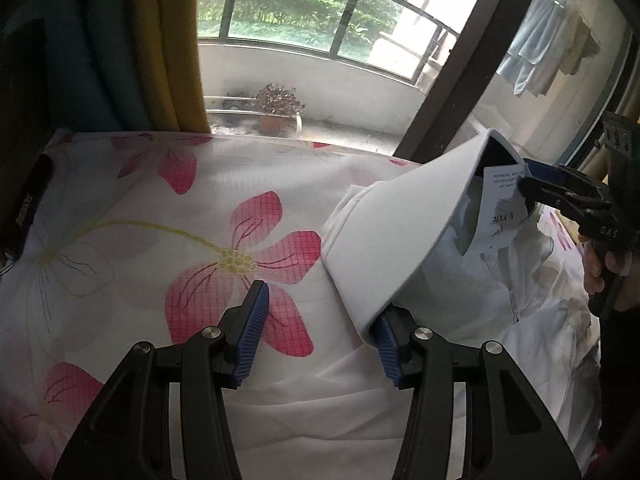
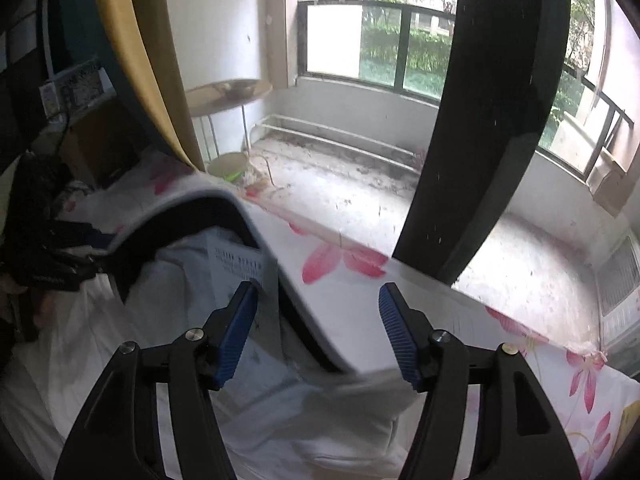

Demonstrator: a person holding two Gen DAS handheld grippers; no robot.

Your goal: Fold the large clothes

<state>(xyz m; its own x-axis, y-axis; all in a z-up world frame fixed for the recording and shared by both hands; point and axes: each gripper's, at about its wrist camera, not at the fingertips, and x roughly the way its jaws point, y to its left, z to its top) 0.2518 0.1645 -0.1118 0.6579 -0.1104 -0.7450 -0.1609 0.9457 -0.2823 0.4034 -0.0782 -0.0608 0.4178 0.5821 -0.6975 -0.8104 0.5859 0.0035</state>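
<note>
While your left tool (image 1: 316,332) stood wide with nothing between its pads, the stiff hood brim of the white jacket (image 1: 400,232) only rested against its right finger (image 1: 386,346). Your right tool (image 2: 318,332) was also wide, straddling that brim without pinching it. The jacket lay crumpled on the flowered bedsheet (image 1: 160,208), hood propped up, paper tag (image 1: 498,208) showing inside. Best practice here, by my reckoning: flatten the hood first, take one fabric layer per tool, keep the tag tucked in, then smooth outward before folding.
</note>
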